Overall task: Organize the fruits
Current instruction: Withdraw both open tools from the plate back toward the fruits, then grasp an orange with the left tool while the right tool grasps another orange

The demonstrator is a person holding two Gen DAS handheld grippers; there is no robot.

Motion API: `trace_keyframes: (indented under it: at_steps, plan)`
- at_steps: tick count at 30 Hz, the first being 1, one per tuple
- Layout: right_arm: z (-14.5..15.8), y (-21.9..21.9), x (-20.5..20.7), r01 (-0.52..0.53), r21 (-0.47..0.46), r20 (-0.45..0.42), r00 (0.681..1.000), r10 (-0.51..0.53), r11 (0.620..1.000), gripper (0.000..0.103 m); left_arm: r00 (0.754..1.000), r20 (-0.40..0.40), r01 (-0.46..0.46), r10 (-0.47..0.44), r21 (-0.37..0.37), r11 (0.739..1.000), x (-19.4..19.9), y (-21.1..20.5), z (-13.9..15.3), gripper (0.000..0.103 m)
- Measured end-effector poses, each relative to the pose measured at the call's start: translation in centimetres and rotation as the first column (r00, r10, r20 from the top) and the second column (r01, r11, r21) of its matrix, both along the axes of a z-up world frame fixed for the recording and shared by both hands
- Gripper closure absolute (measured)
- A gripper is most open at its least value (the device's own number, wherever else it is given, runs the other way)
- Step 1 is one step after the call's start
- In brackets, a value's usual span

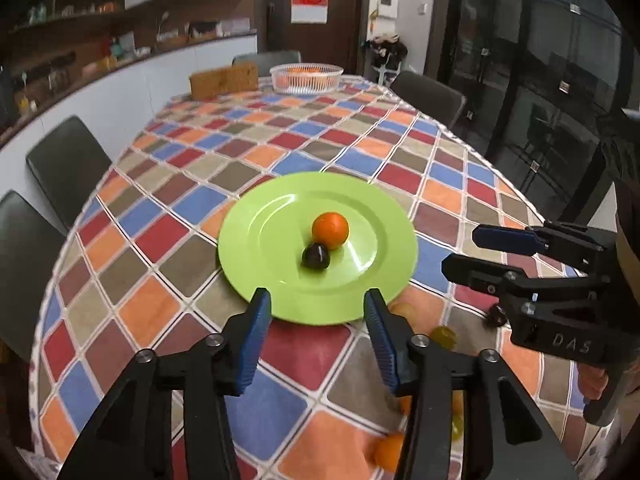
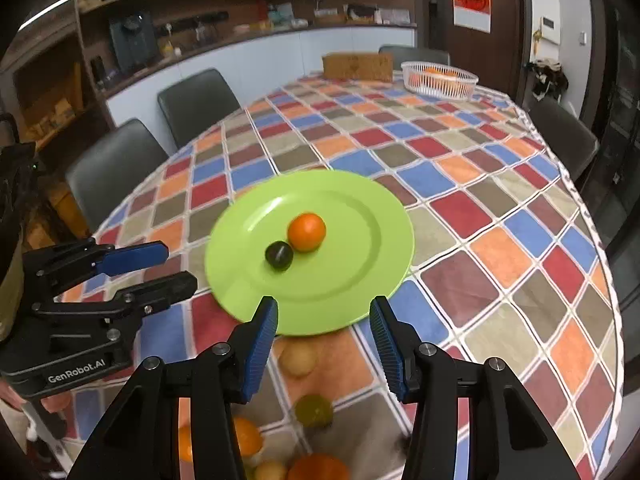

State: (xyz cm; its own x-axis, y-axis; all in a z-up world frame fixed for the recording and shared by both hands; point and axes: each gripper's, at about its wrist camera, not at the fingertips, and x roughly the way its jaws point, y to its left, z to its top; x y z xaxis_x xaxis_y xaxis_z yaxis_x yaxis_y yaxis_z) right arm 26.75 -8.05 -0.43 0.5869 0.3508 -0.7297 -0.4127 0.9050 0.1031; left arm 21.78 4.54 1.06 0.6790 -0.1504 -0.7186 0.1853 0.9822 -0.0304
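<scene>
Dim indoor light, blurred fisheye edges

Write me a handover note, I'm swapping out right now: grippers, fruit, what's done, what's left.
Left gripper: open, empty, near the green plate.
Right gripper: open, empty, same spot.
Done: an orange and a dark plum sit touching on the plate.
Left: loose fruit on the tablecloth near you, including a pale yellow fruit, a greenish fruit and more oranges.
</scene>
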Motion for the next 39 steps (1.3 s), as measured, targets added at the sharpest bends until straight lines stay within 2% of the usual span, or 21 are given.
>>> trace_keyframes:
  at_steps: [4,7,10,14,20,30,39]
  plan:
    - [1.4,-0.7,-2.5,0.016,0.018,0.043,0.999,-0.017,1.000,0.054,0.999,0.052,0.001,-0.002,0.017,1.000,-2.6,-0.5,1.2,0.045]
    - [2.0,-1.3,-4.3,0.037,0.018,0.077,0.996,-0.038,0.999,0.046,0.996,0.086,-0.005,0.002,0.024,1.000,-4.4,-0.8,1.9,0.043]
    - [2.4,-2.0,-6.1,0.049,0.021,0.105,0.993,-0.050,0.999,0.045,0.993,0.115,-0.011,0.006,0.038,0.999,-6.1,-1.1,2.3,0.036]
    - [2.5,-2.8,-7.8,0.073,0.035,0.109,0.991,-0.076,0.997,0.045,0.989,0.144,-0.033,0.026,0.046,0.998,-8.3,-1.5,2.4,0.034]
    - [1.5,-3.9,-10.0,0.110,0.045,0.101,0.988,-0.114,0.993,0.045,0.989,0.138,-0.053,0.047,0.043,0.998,-10.6,-2.0,1.4,0.032]
    - [-1.6,-4.9,-12.1,0.119,0.055,0.028,0.992,-0.121,0.991,0.045,0.995,0.087,-0.044,0.040,0.035,0.998,-12.7,-2.6,-1.4,0.032]
    - [-3.7,-4.3,-12.4,0.047,-0.047,0.001,0.999,-0.047,0.998,0.045,0.998,0.057,-0.020,0.016,0.079,0.997,-12.8,-3.4,-3.7,0.033]
